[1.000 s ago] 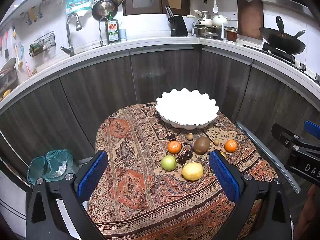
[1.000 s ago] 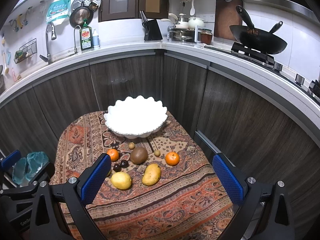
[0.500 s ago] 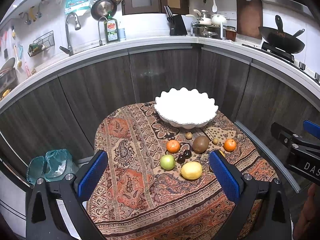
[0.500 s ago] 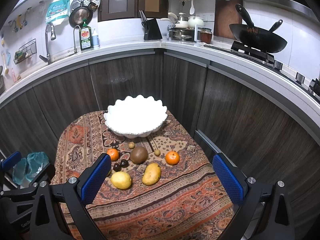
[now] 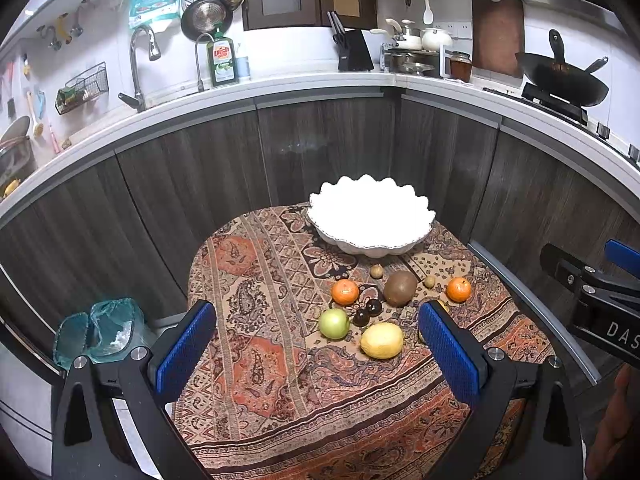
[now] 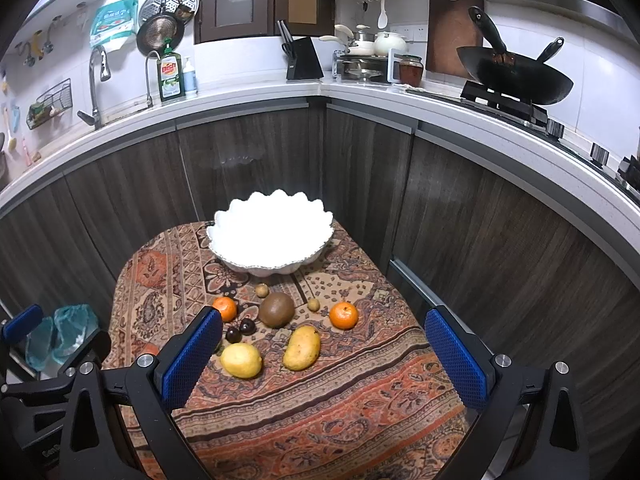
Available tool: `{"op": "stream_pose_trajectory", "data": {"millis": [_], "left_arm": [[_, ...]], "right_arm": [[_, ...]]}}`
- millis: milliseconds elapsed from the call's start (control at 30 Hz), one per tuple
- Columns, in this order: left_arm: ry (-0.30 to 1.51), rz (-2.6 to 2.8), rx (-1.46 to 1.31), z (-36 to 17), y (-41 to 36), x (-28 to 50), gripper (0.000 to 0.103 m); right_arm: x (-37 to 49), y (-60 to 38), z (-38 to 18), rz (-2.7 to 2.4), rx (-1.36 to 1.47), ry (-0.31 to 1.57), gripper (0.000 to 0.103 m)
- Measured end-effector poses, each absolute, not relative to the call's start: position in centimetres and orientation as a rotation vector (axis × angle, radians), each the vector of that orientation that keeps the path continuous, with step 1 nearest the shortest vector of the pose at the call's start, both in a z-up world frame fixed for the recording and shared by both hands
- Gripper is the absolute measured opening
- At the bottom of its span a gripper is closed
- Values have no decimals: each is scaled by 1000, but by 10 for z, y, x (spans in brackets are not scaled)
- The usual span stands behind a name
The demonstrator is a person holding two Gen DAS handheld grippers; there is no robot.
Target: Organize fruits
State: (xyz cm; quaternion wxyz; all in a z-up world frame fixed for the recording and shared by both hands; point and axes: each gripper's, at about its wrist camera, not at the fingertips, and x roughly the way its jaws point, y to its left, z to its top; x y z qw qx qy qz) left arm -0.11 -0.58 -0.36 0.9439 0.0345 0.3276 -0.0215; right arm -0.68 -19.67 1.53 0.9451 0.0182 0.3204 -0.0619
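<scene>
Left wrist view: left gripper (image 5: 316, 346) above the near side of the table (image 5: 256, 400), jaws wide apart, holding nothing.
Right wrist view: right gripper (image 6: 322, 350) also over the near edge, jaws wide apart, holding nothing.
Bowl (image 5: 370, 216): white, scalloped, at the far end of the table.
Fruit: all on the cloth in front of the bowl; lemon (image 6: 241, 360) beside mango (image 6: 302, 347), kiwi (image 6: 276, 309) between two oranges (image 6: 343, 315), apple (image 5: 334, 323) nearest the left.

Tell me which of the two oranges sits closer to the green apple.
The left orange, just behind the green apple. The other orange lies far off to the right, past the brown kiwi.
</scene>
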Motion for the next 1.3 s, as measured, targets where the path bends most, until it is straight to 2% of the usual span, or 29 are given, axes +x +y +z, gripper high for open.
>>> {"op": "stream_pose_trajectory", "data": {"millis": [967,1300], "left_arm": [[676,-38,72,-6,-3,1,103],[721,-29,76,-28,0,31,103]], "right_arm": [[1,-202,9,-133,35,667,102],[25,-197,-11,-124,24,719,102]]}}
